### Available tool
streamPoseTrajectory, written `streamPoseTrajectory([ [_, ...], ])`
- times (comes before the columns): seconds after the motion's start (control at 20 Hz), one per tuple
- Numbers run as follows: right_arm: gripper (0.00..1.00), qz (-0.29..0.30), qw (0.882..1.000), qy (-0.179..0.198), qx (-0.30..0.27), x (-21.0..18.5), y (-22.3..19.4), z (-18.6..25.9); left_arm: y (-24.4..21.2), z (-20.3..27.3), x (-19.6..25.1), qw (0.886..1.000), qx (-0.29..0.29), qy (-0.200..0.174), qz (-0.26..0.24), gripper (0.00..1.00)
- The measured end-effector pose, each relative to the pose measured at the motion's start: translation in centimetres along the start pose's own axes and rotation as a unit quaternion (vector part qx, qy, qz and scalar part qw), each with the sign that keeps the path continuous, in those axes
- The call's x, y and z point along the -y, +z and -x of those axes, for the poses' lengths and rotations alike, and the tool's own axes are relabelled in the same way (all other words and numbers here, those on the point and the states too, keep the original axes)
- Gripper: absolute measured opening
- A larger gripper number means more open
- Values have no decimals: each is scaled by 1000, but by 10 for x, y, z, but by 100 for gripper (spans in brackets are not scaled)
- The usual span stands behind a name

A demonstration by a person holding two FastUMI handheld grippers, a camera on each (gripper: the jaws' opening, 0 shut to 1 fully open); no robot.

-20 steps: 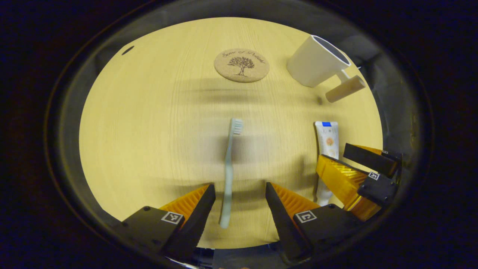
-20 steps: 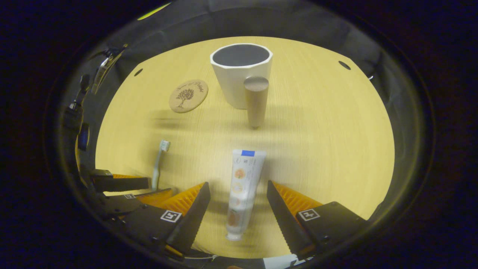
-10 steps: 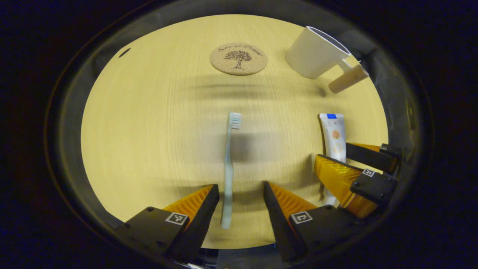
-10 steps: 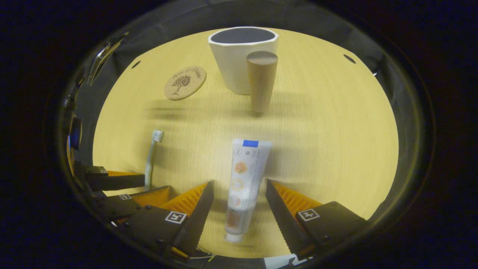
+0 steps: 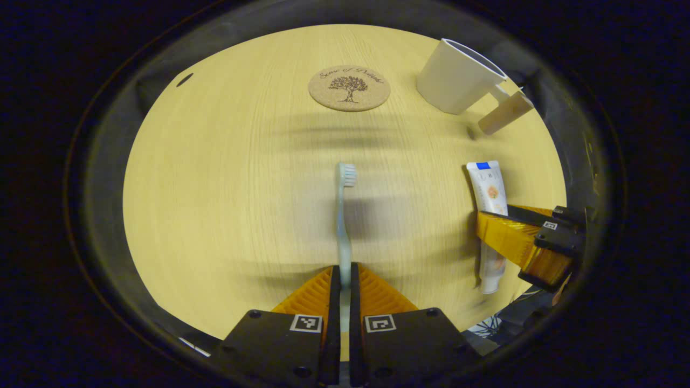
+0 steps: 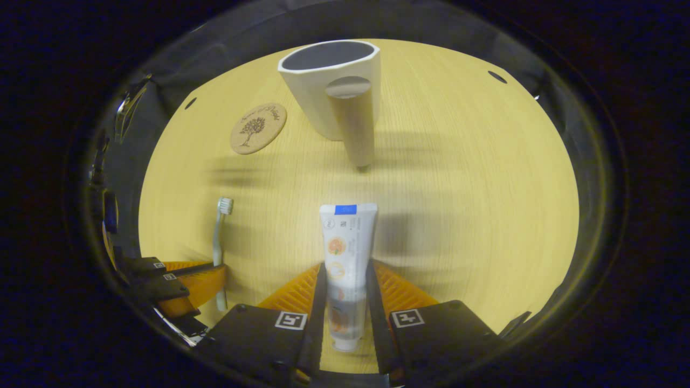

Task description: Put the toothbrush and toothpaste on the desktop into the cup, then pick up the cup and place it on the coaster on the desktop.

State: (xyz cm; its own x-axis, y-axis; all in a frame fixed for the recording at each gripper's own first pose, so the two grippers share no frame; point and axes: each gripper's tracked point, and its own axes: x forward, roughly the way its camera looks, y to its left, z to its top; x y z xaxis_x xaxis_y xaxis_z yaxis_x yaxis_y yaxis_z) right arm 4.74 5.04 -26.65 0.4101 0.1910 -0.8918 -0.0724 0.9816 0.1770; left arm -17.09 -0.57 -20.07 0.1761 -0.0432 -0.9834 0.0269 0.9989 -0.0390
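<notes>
1. The left gripper [image 5: 345, 302] is pressed together on the handle of the pale blue-green plastic toothbrush [image 5: 343, 215]. The bristle head points forward toward the round cork coaster [image 5: 349, 88], so the free end can be led into a cup first.
2. The right gripper [image 6: 345, 302] is pinched on the lower half of the white toothpaste tube with a blue band [image 6: 345, 242]. The cap end lies toward the camera, and the flat crimped end is aimed at the white faceted cup with a tan wooden peg handle [image 6: 323, 86].
3. Both items appear to lie flat on the pale wood tabletop [image 5: 226, 188]; whether either is already lifted cannot be told.
4. The cup is seen upright at the far side of the tabletop, its mouth open, with the coaster near it but apart, printed with a tree.
5. Each item is held near its rear end, which is judged to leave a long free length for lowering into the cup.
6. In the right gripper view the left gripper [image 6: 199, 280] is seen beside the toothbrush [image 6: 219, 237].
7. The task is judged early: nothing is in the cup yet.
</notes>
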Motion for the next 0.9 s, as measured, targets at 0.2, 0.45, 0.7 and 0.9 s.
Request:
streamPoseTrajectory([
  [0.2,43,17,999,14,30,-2,3,5,0,2,-6,998,47,-25,13,11],
  [0.45,43,38,996,35,71,-1,3,18,2,2,-15,994,103,-17,14,12],
  [0.7,43,50,989,45,131,-2,10,33,7,-4,-29,986,161,-28,38,9],
  [0.9,38,42,980,36,193,-4,17,48,21,3,-49,972,225,-56,43,11],
])
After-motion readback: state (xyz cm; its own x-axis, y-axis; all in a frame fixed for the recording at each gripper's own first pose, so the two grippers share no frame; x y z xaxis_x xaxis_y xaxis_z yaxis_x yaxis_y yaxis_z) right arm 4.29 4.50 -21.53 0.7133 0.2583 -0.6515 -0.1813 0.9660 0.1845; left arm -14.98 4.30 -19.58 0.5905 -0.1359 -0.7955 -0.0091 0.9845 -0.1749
